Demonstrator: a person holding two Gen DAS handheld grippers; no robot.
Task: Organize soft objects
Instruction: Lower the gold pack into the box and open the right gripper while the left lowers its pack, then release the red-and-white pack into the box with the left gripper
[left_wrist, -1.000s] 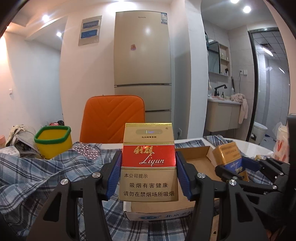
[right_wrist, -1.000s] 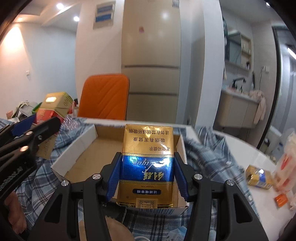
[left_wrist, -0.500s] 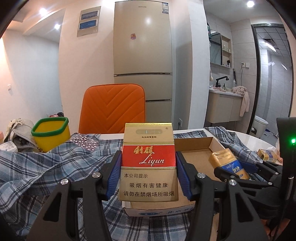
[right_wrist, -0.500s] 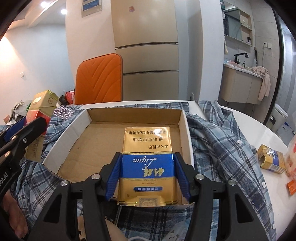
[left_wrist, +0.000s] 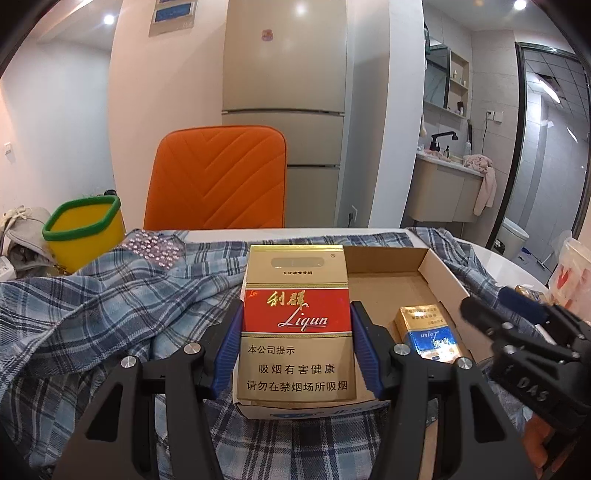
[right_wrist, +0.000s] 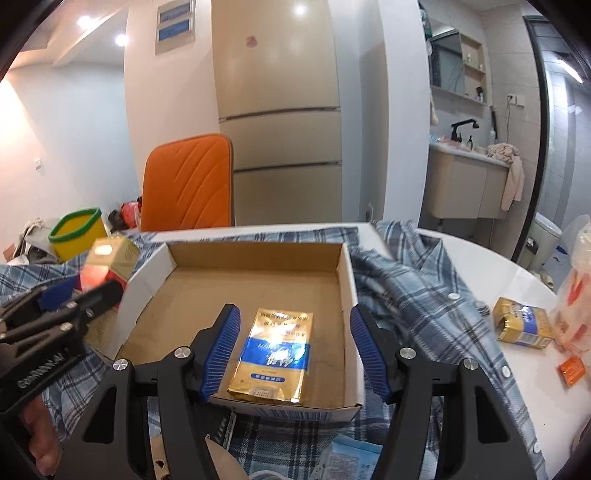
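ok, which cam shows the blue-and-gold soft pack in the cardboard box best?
Right wrist: blue-and-gold soft pack lies centred and fully visible between the open right gripper. Left wrist shows it off-centre, lower corner cut by a finger.

2 wrist views, both fisheye, both angled somewhat downward along their own fingers toward the far wall. Left wrist view: sited low over the plaid shirt (left_wrist: 110, 302), close behind the red pack (left_wrist: 295, 325) filling mid-frame, cardboard box (left_wrist: 439, 266) to the right. Right wrist view: sited at the near edge of the cardboard box (right_wrist: 347, 280), looking straight into it, blue pack (right_wrist: 275, 350) close below. Shared by both: box, shirt, orange chair (left_wrist: 218, 177), fridge (left_wrist: 284, 85), yellow tub (left_wrist: 83, 230), washbasin area at right. Each view catches the opposite gripper: right gripper (left_wrist: 491, 306) at right edge, left gripper (right_wrist: 88, 291) at left edge.
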